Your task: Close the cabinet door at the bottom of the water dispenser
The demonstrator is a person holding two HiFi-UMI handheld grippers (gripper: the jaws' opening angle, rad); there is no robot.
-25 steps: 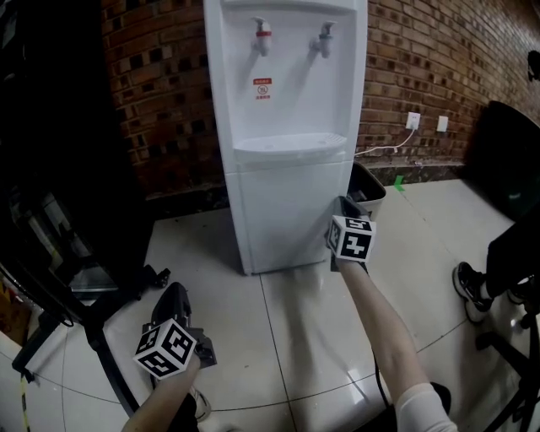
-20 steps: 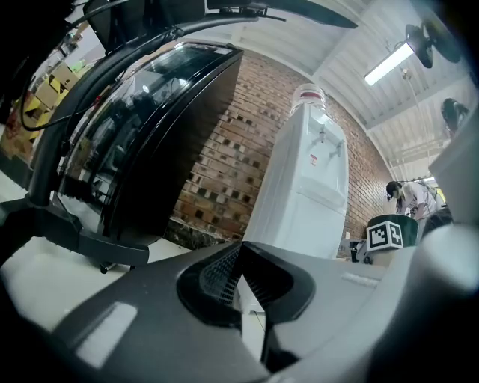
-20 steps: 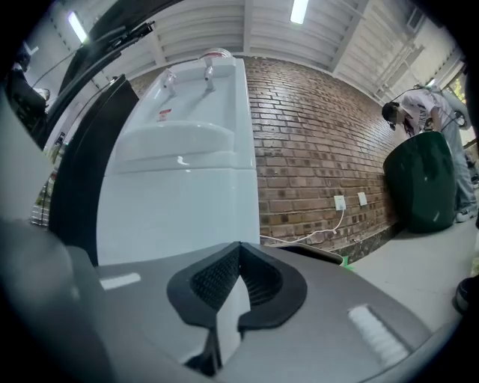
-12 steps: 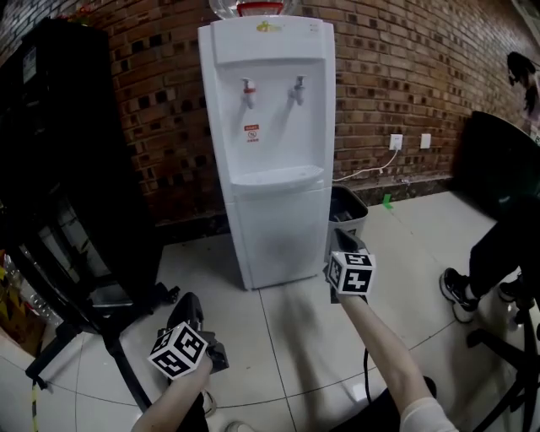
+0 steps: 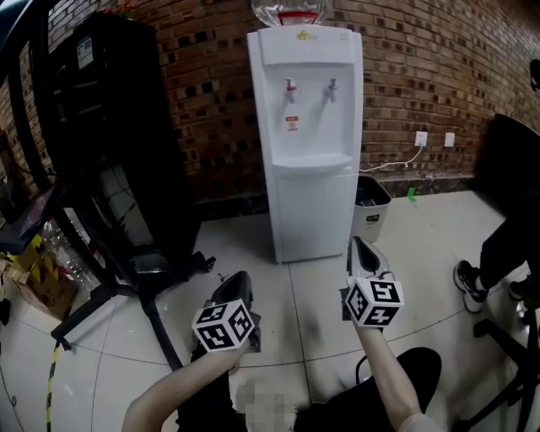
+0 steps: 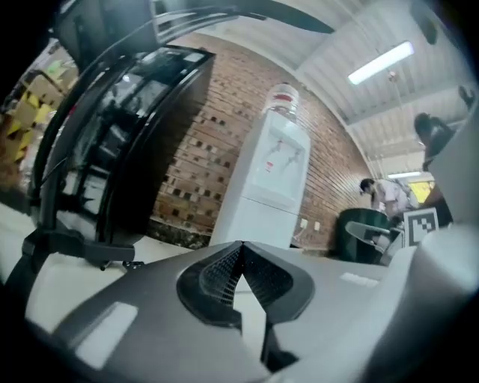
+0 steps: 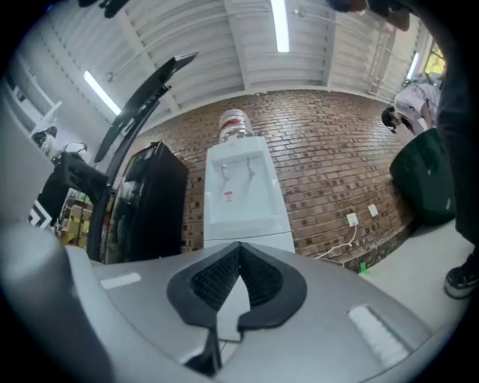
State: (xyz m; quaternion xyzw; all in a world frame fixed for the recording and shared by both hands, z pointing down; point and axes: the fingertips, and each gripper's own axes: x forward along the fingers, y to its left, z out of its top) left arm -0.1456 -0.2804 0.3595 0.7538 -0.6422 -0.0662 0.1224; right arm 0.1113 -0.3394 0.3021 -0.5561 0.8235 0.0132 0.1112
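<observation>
Two tongs hang above the tiled floor (image 5: 297, 283) in front of the water dispenser (image 5: 308, 101), and both are clenched on nothing. The left tongs (image 5: 239, 280) sit lower in the head view, their marker cube facing up. In the left gripper view their dark ribbed pads meet at the tips with only floor and dispenser showing beyond. The right tongs (image 5: 360, 249) are nearer the dispenser, a little to its right and clear of it. The right gripper view shows their tips pressed together in the same way.

The white dispenser stands against the brick wall (image 5: 211, 93), with a bottle (image 5: 287, 10) on top and two taps above a drip shelf. The cabinet door (image 5: 314, 211) is the lower front panel. It lies flush with the body, shut, with neither tongs touching it. A waste bin (image 5: 369, 209) stands just beside the dispenser's right side. A tall black unit (image 5: 118, 126) stands to the left, with a strip of wall between them. Someone's shoe (image 5: 467, 283) shows at the right edge.
</observation>
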